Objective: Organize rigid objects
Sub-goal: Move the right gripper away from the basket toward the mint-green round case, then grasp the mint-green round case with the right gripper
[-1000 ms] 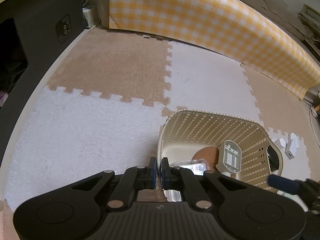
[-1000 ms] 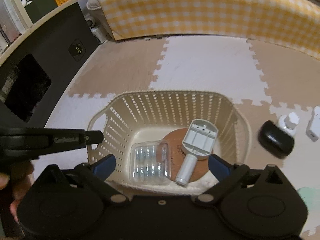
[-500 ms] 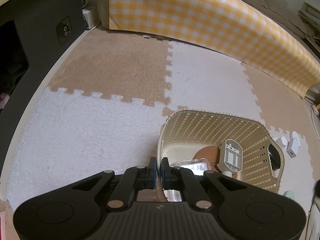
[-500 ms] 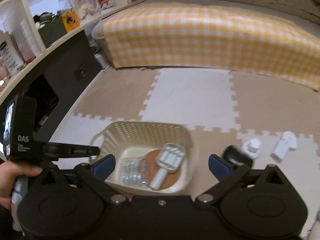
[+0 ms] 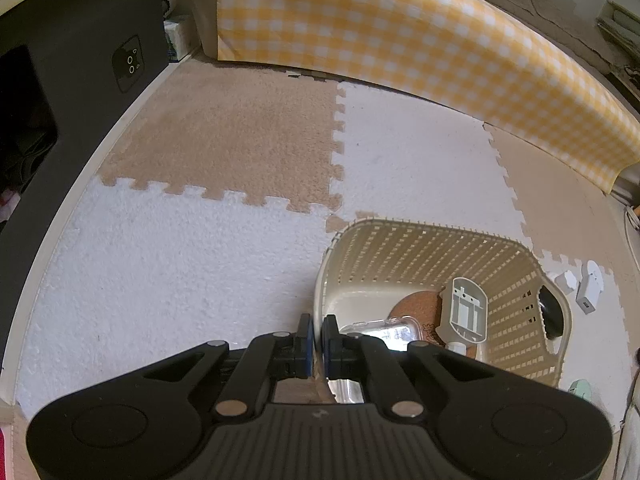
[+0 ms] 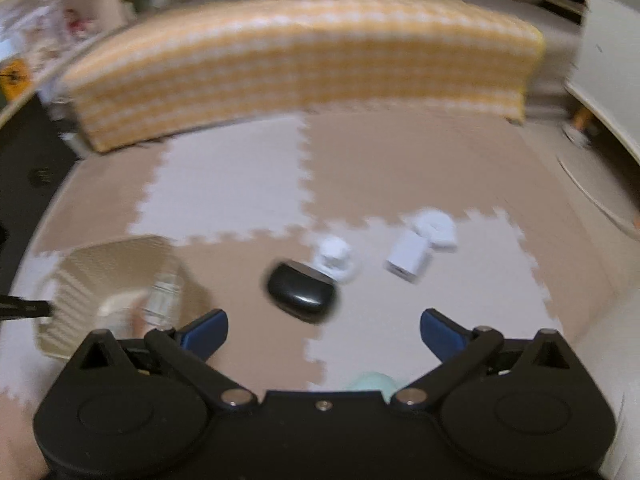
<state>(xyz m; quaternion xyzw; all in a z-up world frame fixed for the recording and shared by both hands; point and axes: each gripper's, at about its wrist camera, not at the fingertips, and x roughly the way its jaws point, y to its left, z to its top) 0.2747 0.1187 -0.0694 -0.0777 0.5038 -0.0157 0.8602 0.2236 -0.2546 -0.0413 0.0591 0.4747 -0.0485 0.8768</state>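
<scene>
My left gripper point(image 5: 317, 334) is shut on the near left rim of the cream slotted basket point(image 5: 424, 240). Inside the basket lie a clear plastic case point(image 5: 384, 326), a cork disc point(image 5: 416, 308) and a grey handled device point(image 5: 466, 314). My right gripper point(image 6: 323, 328) is open and empty, above the mat just in front of a black oval case point(image 6: 301, 292). Behind that case lie a small white piece point(image 6: 335, 258), a white adapter block point(image 6: 407, 260) and a white rounded object point(image 6: 434, 228). The basket point(image 6: 116, 276) shows at the left of the blurred right wrist view.
A yellow checked bed cover point(image 5: 400, 28) runs along the far side of the puzzle floor mat point(image 5: 224, 136). A black cabinet point(image 5: 76, 48) stands at the left. A pale green object point(image 6: 370, 382) lies right under my right gripper. White furniture point(image 6: 600, 92) stands at the far right.
My right gripper has swung from over the basket to the right and now faces the black case and white objects on the mat. My left gripper has stayed shut on the basket rim.
</scene>
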